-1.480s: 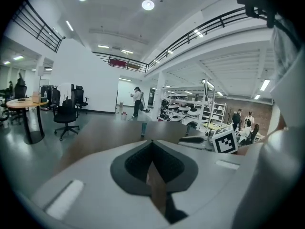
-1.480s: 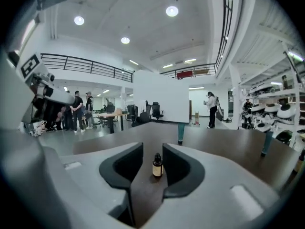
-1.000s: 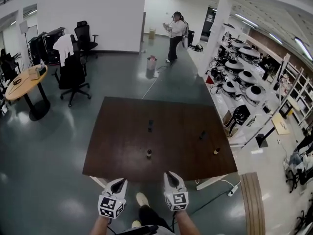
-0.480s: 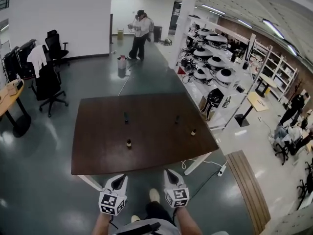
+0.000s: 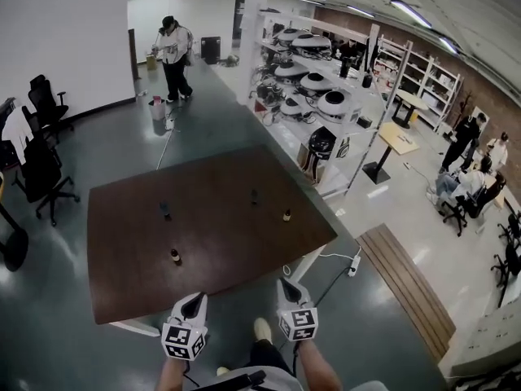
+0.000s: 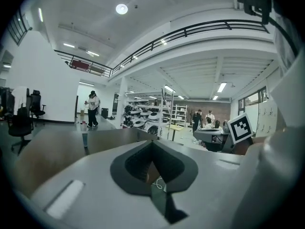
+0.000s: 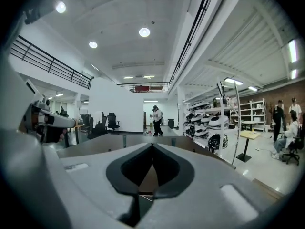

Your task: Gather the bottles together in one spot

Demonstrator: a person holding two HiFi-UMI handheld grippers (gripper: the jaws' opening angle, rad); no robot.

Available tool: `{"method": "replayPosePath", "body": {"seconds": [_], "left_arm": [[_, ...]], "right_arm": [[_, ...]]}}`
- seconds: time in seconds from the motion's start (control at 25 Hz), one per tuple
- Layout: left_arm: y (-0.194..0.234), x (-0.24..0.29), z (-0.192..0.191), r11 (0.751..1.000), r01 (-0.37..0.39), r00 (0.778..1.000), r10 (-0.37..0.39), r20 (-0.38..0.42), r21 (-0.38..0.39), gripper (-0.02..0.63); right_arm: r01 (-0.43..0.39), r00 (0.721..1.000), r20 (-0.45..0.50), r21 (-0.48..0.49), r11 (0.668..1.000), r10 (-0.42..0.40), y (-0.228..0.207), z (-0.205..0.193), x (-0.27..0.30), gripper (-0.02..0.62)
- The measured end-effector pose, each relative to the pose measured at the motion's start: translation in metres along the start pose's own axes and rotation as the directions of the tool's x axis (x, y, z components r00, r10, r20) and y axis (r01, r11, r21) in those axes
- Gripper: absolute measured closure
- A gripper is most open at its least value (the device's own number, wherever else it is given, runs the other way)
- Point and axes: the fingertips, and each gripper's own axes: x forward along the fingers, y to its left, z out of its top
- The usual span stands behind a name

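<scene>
Several small dark bottles stand apart on the brown table (image 5: 220, 235): one far left (image 5: 165, 211), one far middle (image 5: 255, 196), one with a pale cap to the right (image 5: 286, 216), one nearest me (image 5: 175, 257). My left gripper (image 5: 194, 301) and right gripper (image 5: 287, 287) hover side by side off the table's near edge, both shut and empty, well short of any bottle. The left gripper view shows its jaw tips (image 6: 152, 143) meeting and one bottle (image 6: 85, 140) beyond. In the right gripper view the tips (image 7: 152, 145) meet below two distant bottles (image 7: 124, 140) (image 7: 173, 141).
A person in a white top (image 5: 173, 51) stands far back. Black office chairs (image 5: 41, 169) are at the left. Shelves of round white devices (image 5: 313, 80) run along the right of the table. A wooden platform (image 5: 407, 287) and a power strip (image 5: 352, 265) lie on the floor at the right.
The head view has swung to the right, so the table and bottles have slid leftward in the picture. Both grippers keep their place at the bottom, still off the near edge.
</scene>
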Motion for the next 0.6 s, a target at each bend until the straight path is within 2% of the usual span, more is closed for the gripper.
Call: {"method": "replayPosePath", "body": {"seconds": [0.32,0.6], "left_arm": [[-0.018,0.095,0.008,0.999,0.043,0.999,-0.043,-0.032,-0.006,0.606],[-0.011,0.151,-0.008,0.999,0.033,0.993,-0.037,-0.109,-0.034,0.606]], "right_arm": [[0.025,0.998,-0.058,-0.010,1.000,-0.025,-0.077,-0.008,0.051,0.594],[0.007,0.995,-0.099,0.017,1.000,-0.005,-0.115,-0.019,0.103,0.594]]}}
